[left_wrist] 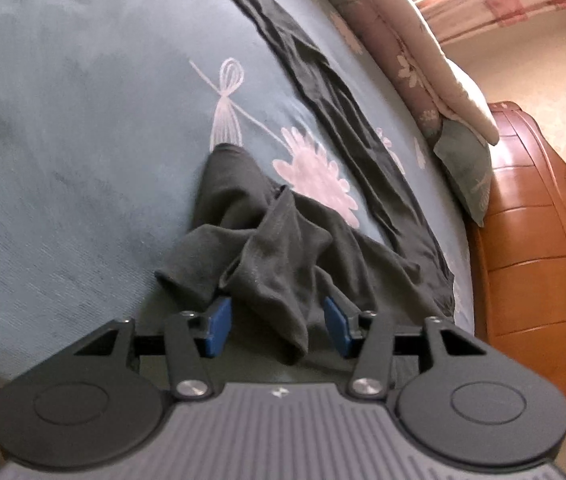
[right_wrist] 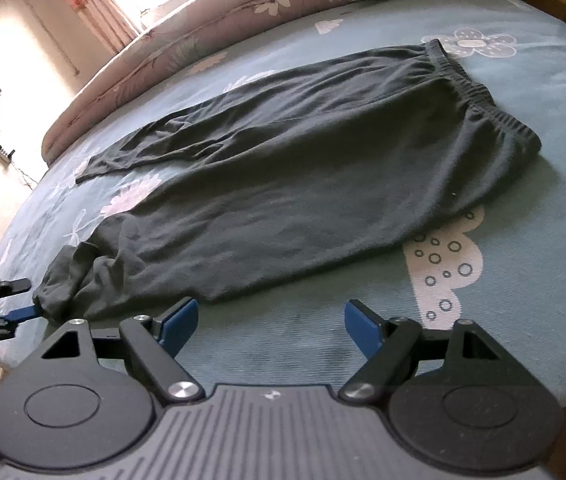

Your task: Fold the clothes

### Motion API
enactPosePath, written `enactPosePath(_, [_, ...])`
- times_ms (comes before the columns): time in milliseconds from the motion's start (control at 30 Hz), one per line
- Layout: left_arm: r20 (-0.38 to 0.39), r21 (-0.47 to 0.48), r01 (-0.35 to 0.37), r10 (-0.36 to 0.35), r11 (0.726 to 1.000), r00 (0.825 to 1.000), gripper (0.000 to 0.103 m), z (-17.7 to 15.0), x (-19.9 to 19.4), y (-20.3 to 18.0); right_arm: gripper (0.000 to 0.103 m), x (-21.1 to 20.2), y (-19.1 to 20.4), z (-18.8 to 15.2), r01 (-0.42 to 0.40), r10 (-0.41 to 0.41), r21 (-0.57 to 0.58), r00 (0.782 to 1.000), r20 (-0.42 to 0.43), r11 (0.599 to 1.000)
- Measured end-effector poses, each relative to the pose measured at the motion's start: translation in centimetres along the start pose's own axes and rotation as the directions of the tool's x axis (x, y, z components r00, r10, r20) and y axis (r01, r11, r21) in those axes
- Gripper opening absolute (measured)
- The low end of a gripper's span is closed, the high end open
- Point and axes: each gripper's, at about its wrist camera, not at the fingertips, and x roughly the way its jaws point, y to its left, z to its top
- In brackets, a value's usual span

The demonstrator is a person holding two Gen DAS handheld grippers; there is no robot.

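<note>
Dark trousers (right_wrist: 303, 168) are laid flat on the bed (right_wrist: 543, 200), not yet folded; a bunched cuff lies between the parted left tongs (left_wrist: 279, 326), while the right tongs (right_wrist: 271, 322) are held apart, empty.

The left gripper (left_wrist: 279, 328) points downward at a slant, its blue pads (left_wrist: 219, 326) apart and pressing on nothing. The right gripper (right_wrist: 271, 322) tilts down likewise, jaws spread wide and empty.

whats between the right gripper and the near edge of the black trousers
Only bare blue bedsheet lies between the open right gripper and the black trousers, as the right wrist view shows.
</note>
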Motion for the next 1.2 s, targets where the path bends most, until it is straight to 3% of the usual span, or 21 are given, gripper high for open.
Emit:
enactPosePath(100, [0.010,-0.036,0.016,-0.016,0.999,1.000,0.050,0.2,0.5,0.6,0.084,-0.1,0.2,0.0,0.002,-0.002,-0.011,1.000,-0.002,1.000])
enactPosePath(233, [0.069,-0.016,0.142,-0.140,0.990,0.988,0.054,0.0,0.1,0.1,0.084,-0.2,0.0,0.0,0.006,-0.006,-0.003,1.000,0.000,1.000])
enactPosePath(267, [0.087,0.001,0.168,-0.167,0.986,0.982,0.060,-0.1,0.1,-0.1,0.084,-0.1,0.1,0.0,0.007,-0.007,-0.004,1.000,-0.002,1.000])
enactPosePath(300, [0.088,0.015,0.169,-0.170,0.985,0.982,0.064,-0.1,0.4,-0.2,0.084,-0.1,0.1,0.0,0.008,-0.008,-0.004,1.000,-0.005,1.000])
enactPosePath(467, [0.073,0.019,0.139,-0.140,0.990,0.987,0.062,0.4,1.9,0.1,0.084,0.1,0.2,0.1,0.007,-0.007,-0.011,1.000,-0.011,1.000])
enactPosePath(600, [0.143,0.117,0.205,-0.221,0.972,0.965,0.066,0.7,0.9,-1.4,0.084,0.3,0.2,0.0,0.011,-0.011,-0.011,1.000,-0.016,1.000])
enactPosePath(733, [0.052,0.078,0.088,-0.092,0.993,0.994,0.061,1.8,3.3,-0.6,0.084,0.5,-0.1,0.1,0.011,-0.012,-0.003,1.000,-0.021,1.000])
enactPosePath(767, [0.042,0.052,0.088,-0.090,0.995,0.995,0.061,2.0,3.6,-0.2,0.084,0.5,-0.1,0.1,0.012,-0.012,-0.003,1.000,-0.022,1.000])
enactPosePath(900, [0.080,0.039,0.180,-0.183,0.983,0.980,0.062,2.0,3.3,-0.5,0.084,0.7,-0.2,0.0,0.015,-0.015,0.004,1.000,-0.026,1.000])
enactPosePath(967, [0.069,0.039,0.176,-0.178,0.984,0.982,0.062,2.1,4.0,-0.2,0.084,1.0,-0.4,0.0,0.016,-0.016,0.012,0.999,-0.034,1.000])
enactPosePath(1100, [0.065,0.014,0.104,-0.104,0.994,0.992,0.023,2.4,5.0,0.6,0.084,1.5,-0.5,-0.1,0.014,-0.013,0.013,0.999,-0.046,1.000])
enactPosePath(1167, [0.075,0.049,0.062,-0.065,0.997,0.995,0.007,2.3,4.8,0.2,0.084,1.5,-0.5,-0.1,0.016,-0.016,0.011,0.999,-0.048,1.000])
enactPosePath(1200, [0.081,0.071,0.039,-0.045,0.997,0.996,0.004,2.2,4.6,-0.1,0.084,1.5,-0.6,-0.1,0.017,-0.016,0.014,0.999,-0.048,1.000])
